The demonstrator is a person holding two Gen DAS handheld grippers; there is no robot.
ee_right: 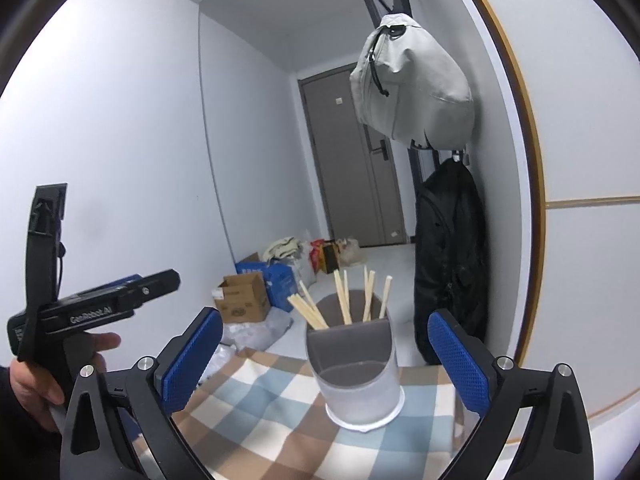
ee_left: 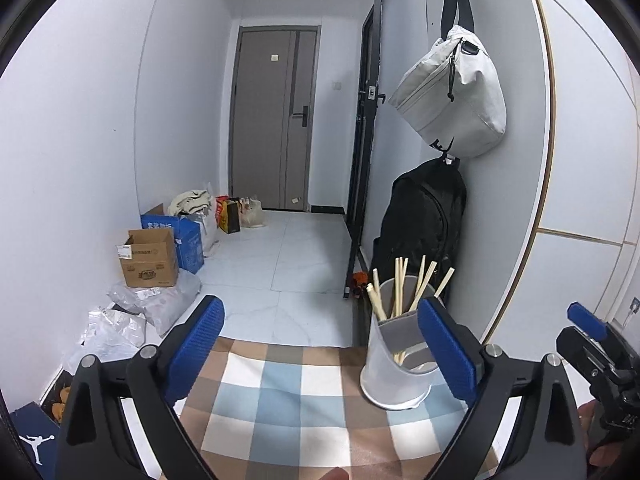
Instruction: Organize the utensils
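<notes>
- Both sets of fingers spread wide with nothing between them: left gripper [ee_left: 322,354], right gripper [ee_right: 326,360]. Blue pads bare on each.
- Utensil holder [ee_right: 356,376]: translucent tub with a grey inner divider, standing upright on the checked cloth [ee_right: 256,432] over the desk. From the right fingers it sits ahead, a little toward the right finger, within the line of the open gap.
- From the left fingers the same holder [ee_left: 400,364] lies off toward their right finger, partly hidden behind that pad, not in the gap.
- Chopsticks [ee_right: 344,300]: pale wooden sticks, all in the rear compartment, long axis near vertical, tips fanned outward above the rim. Front compartment looks empty, as far as the frosted wall lets me tell.
- No loose utensil visible on the cloth in either view.
- Judgement: the right gripper is the better placed; a reach would go straight forward and up to the stick tops, fingers closing across the sticks' upright axis. The left would need to swing toward its right first.
- Risk, as I judge it: the holder is light and could tip if a stick is dragged sideways.
- Beyond the desk: hanging grey bag [ee_right: 412,92], black backpack [ee_right: 448,264], cardboard boxes [ee_right: 242,298] on the floor.
</notes>
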